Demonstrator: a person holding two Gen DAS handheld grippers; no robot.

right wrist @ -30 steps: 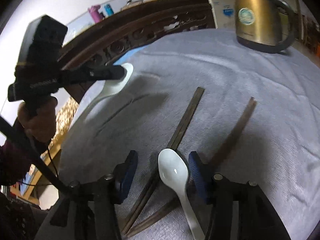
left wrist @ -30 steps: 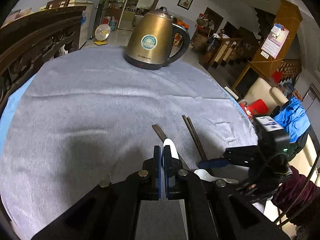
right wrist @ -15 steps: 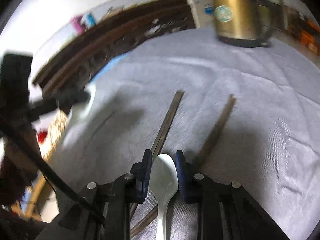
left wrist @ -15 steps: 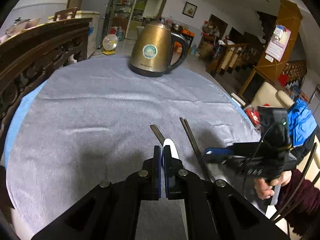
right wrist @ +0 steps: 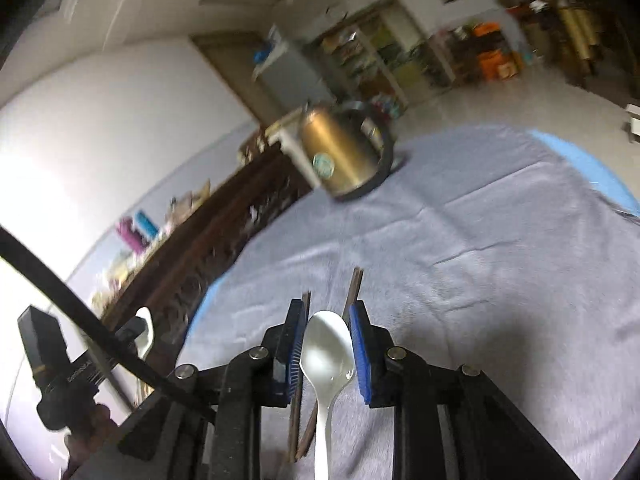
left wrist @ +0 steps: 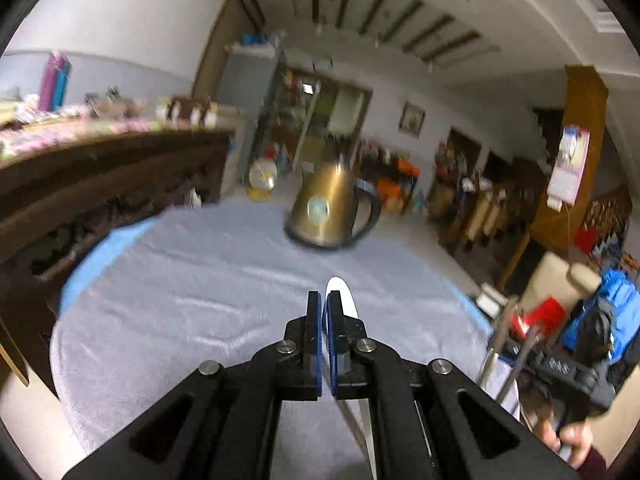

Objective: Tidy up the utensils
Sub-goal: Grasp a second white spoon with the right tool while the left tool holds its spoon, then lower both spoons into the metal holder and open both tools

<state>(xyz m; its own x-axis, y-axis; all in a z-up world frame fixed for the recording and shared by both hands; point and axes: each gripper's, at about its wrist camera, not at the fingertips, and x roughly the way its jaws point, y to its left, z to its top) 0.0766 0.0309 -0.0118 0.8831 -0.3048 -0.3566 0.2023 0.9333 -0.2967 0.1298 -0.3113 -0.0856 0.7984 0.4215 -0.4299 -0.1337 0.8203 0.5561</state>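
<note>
My left gripper (left wrist: 324, 304) is lifted above the table, and its two blue pads (left wrist: 313, 312) stand almost together. Between them I pinch a white spoon (left wrist: 340, 294) on its edge; its rounded end comes out in front of the right pad, and the handle goes down and back under the fingers. In the right wrist view this same spoon (right wrist: 146, 330) appears far at the left, held by the black left gripper (right wrist: 134, 330) in front of the dark carved wooden furniture (right wrist: 224, 240).

My right gripper (right wrist: 326, 322) holds a second white spoon (right wrist: 326, 350). Its bowl faces up and fills the space between the two blue pads (right wrist: 358, 344), and its handle runs back toward me. The pads stand close on both sides of the bowl, so the grip looks firm, with the spoon raised off the cloth.

Two dark brown chopsticks (right wrist: 354, 286) lie on the grey cloth (right wrist: 500, 260) just under this spoon. They point away from me, and their near ends cross under the spoon handle. One passes beside the left pad, the other beside the right pad.

A golden kettle (left wrist: 328, 208) with a black handle stands at the far side of the cloth, well apart from both spoons. The picture is blurred there.
</note>
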